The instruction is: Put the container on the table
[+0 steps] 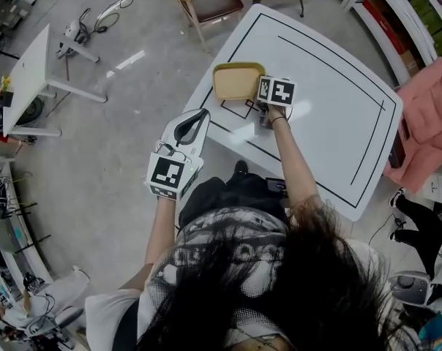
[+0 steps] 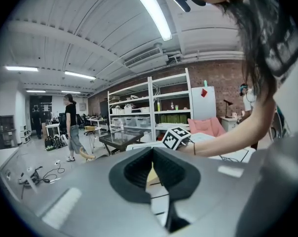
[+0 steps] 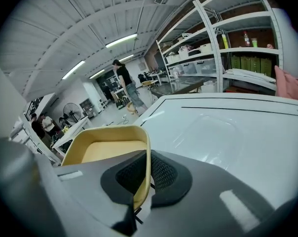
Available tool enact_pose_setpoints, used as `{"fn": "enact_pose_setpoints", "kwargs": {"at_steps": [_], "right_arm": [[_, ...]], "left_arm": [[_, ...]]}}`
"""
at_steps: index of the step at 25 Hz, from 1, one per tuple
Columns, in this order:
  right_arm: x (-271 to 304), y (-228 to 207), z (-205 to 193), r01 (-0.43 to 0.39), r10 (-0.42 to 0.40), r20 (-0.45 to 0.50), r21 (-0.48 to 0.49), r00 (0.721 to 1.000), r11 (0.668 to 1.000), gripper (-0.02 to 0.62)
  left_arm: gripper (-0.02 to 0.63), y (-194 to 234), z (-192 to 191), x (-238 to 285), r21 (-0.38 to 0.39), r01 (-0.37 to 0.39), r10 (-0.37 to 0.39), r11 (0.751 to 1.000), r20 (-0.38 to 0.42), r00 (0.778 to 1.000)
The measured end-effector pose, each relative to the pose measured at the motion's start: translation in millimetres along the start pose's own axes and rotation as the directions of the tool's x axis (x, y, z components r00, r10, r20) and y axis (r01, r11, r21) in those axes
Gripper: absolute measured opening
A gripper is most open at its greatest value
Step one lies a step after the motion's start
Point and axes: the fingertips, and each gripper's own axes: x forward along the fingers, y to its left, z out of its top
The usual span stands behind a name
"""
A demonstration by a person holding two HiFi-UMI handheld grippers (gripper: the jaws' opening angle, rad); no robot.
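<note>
A shallow yellow container [image 1: 238, 81] is over the near left corner of the white table [image 1: 331, 115], above small black squares drawn there. My right gripper [image 1: 263, 102] is shut on the container's right rim. In the right gripper view the yellow wall [image 3: 107, 149] runs between the dark pads [image 3: 164, 174]. I cannot tell whether the container's base touches the table. My left gripper [image 1: 203, 112] hangs beside the table's left edge, over the floor, tips together and empty. In the left gripper view a yellow sliver of the container [image 2: 152, 176] shows behind the pads, with the right gripper's marker cube [image 2: 176, 137] beyond.
Black lines frame the tabletop. A chair [image 1: 210, 2] stands behind the table's far corner. A white desk [image 1: 31, 79] is off to the left and a pink cloth [image 1: 429, 123] to the right. A person [image 2: 72, 127] walks past shelving [image 2: 154, 102] in the distance.
</note>
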Motion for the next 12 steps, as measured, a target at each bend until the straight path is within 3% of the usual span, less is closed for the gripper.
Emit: {"fn": "enact_pose_setpoints", "kwargs": {"at_steps": [12], "right_arm": [[38.4,-19.9,19.7,0.108,-0.108,-0.004,0.094,0.994,0.990,0.009]], "left_arm": [[0.000,19.9,-3.9,6.8,0.001,0.012,-0.012,1.000,-0.021,1.000]]}}
